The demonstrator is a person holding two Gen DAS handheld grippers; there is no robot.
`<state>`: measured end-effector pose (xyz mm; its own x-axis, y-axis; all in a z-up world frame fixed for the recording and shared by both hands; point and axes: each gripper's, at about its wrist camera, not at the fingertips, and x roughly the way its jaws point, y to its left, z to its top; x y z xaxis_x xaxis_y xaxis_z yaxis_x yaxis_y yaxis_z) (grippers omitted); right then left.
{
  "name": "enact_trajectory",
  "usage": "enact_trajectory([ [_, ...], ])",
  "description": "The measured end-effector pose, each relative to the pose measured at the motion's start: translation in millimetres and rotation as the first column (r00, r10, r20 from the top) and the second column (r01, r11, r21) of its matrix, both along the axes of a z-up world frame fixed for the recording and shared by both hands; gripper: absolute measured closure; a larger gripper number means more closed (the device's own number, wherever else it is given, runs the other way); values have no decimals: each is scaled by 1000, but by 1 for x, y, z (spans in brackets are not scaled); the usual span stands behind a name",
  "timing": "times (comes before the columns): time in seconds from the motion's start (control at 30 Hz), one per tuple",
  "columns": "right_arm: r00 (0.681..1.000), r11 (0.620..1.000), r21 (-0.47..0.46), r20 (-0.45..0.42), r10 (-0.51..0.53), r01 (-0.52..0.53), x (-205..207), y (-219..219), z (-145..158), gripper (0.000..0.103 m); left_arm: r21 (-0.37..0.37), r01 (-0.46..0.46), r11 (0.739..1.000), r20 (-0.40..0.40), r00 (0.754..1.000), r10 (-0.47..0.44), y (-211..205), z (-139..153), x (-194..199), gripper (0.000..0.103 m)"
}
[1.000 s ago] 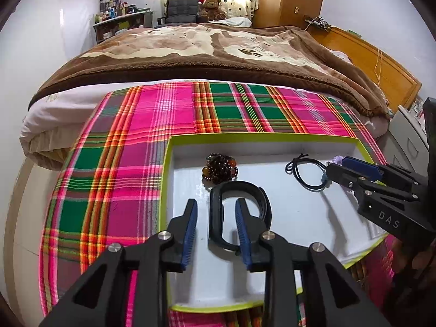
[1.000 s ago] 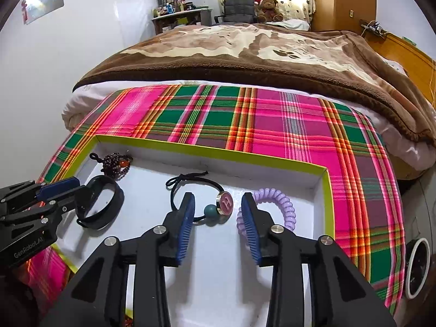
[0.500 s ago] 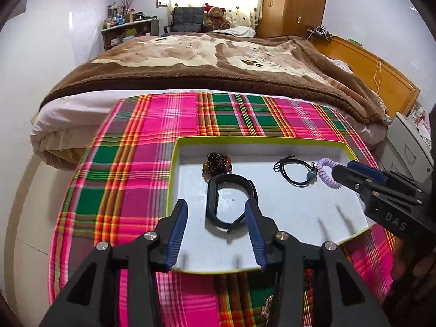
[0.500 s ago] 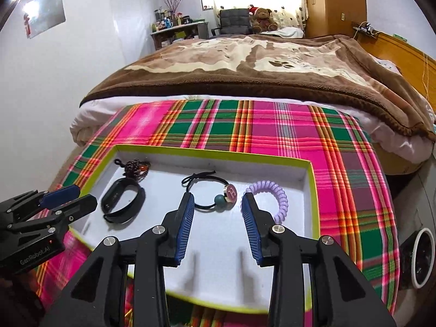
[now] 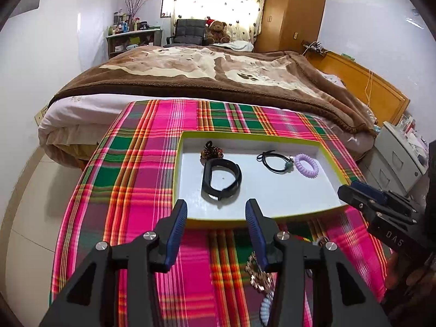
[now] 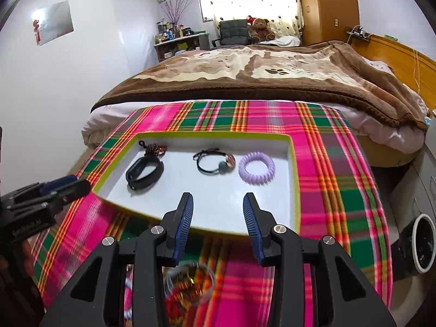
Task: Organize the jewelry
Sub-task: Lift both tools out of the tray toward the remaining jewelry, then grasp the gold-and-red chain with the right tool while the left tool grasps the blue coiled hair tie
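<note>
A white tray with a lime-green rim [image 5: 256, 135] lies on the plaid cloth. In it are a black wristband [image 5: 221, 181], a brown beaded ornament [image 5: 211, 152], a black cord bracelet [image 5: 275, 160] and a purple coil tie [image 5: 306, 164]. My left gripper [image 5: 215, 204] is open and empty above the tray's near edge. My right gripper [image 6: 218, 196] hangs over the tray's near part; its jaws are opening with nothing between them. Beneath the grippers, loose pieces lie on the cloth: a gold chain [image 5: 256, 275], a white coil [image 5: 265, 309] and a clear ring with gold bits [image 6: 190, 286].
The plaid cloth [image 5: 136, 190] covers a table at the foot of a bed with a brown blanket [image 5: 207, 81]. A grey drawer cabinet [image 5: 400, 158] stands at the right, and a white-rimmed bin [image 6: 422, 242] is on the floor.
Both grippers have drawn back and up from the tray. The left one has let go of the black wristband, which now lies in the tray. Loose jewelry has come into view below.
</note>
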<state>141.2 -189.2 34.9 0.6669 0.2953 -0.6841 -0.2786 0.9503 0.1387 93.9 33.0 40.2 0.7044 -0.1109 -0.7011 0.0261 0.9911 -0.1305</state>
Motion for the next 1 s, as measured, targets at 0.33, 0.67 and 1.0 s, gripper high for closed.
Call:
enact_trajectory([
  [0.33, 1000, 999, 50, -26, -15, 16, -43, -14, -12, 61, -18, -14, 1000, -2, 1000, 14, 2, -10, -38, 56],
  [0.67, 996, 997, 54, -67, 62, -59, -81, 3, -44, 62, -58, 10, 998, -27, 1000, -11, 6, -29, -62, 55],
  [1.0, 991, 995, -11, -83, 101, -102, -84, 26, -57, 62, -84, 12, 996, -43, 999, -16, 14, -40, -74, 53],
])
